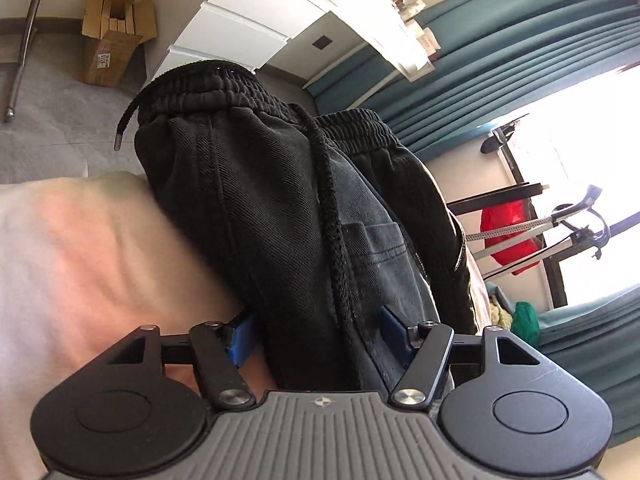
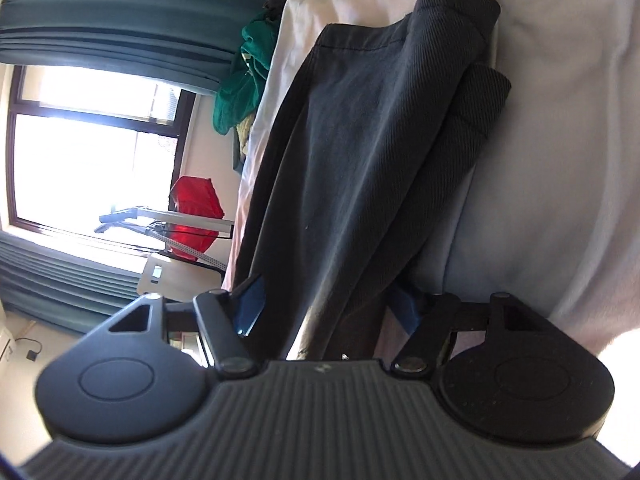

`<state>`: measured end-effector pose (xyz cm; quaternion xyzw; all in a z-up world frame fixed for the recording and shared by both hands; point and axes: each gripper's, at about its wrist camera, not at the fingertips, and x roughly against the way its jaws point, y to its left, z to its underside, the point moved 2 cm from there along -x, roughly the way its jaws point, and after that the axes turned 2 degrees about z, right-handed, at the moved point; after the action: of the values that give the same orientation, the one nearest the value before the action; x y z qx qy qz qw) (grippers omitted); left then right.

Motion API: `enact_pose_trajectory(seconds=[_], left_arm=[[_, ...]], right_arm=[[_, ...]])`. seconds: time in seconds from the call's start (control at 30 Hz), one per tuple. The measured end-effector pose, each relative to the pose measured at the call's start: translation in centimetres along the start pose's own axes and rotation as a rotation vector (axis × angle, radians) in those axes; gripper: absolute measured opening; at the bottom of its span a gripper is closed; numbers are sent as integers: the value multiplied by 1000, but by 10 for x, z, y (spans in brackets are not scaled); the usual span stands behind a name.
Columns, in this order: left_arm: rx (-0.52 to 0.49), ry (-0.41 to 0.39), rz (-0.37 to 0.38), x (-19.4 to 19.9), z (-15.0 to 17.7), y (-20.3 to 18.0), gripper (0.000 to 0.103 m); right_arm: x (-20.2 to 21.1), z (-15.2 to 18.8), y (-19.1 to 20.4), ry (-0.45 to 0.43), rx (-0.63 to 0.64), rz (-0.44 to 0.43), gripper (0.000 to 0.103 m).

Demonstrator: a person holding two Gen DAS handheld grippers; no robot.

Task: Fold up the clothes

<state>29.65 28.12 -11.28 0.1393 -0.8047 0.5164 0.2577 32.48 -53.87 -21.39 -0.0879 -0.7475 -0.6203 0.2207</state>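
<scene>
Dark grey drawstring trousers (image 1: 280, 200) fill the left wrist view, elastic waistband (image 1: 208, 88) at the far end with a black cord (image 1: 332, 216) trailing down the cloth. My left gripper (image 1: 320, 332) is shut on a thick bunch of this fabric between its blue pads (image 1: 240, 340). In the right wrist view the trouser legs (image 2: 360, 140) stretch away over the pale bedsheet (image 2: 560, 160), hems at the far end. My right gripper (image 2: 324, 304) is shut on the trousers near the camera.
A white drawer unit (image 1: 256, 20), a cardboard box (image 1: 114, 36) on grey floor and teal curtains (image 1: 520, 40) lie beyond. A bright window (image 2: 80, 152), a red bag (image 2: 196, 216) and a green garment (image 2: 240, 88) at the bed's edge show on the right view.
</scene>
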Motion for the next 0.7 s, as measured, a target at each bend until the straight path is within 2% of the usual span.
enact_pose_trajectory(seconds=[0.1, 0.13, 0.17, 0.23, 0.33, 0.43, 0.57, 0.7], left_arm=[[11, -18, -25, -7, -2, -4, 50], [3, -25, -35, -7, -2, -7, 41], [-17, -33, -37, -5, -3, -11, 36], [-43, -43, -27, 0, -5, -14, 19], [-25, -58, 27, 18, -11, -13, 9], [-94, -101, 73, 45, -16, -35, 7], [-137, -100, 114, 84, -24, -66, 7], [-159, -64, 124, 130, -24, -81, 7]], right_arm=[[-5, -11, -3, -46, -9, 19, 55], [-6, -13, -5, -72, -8, 35, 41], [-7, -14, -5, -92, 19, 42, 21], [-6, -15, -4, -125, 89, 50, 15], [5, -14, 2, -154, 145, 35, 12], [30, -12, 6, -168, 134, -9, 11], [66, -4, 6, -173, 132, -18, 10], [110, 0, -13, -194, 45, -7, 10]])
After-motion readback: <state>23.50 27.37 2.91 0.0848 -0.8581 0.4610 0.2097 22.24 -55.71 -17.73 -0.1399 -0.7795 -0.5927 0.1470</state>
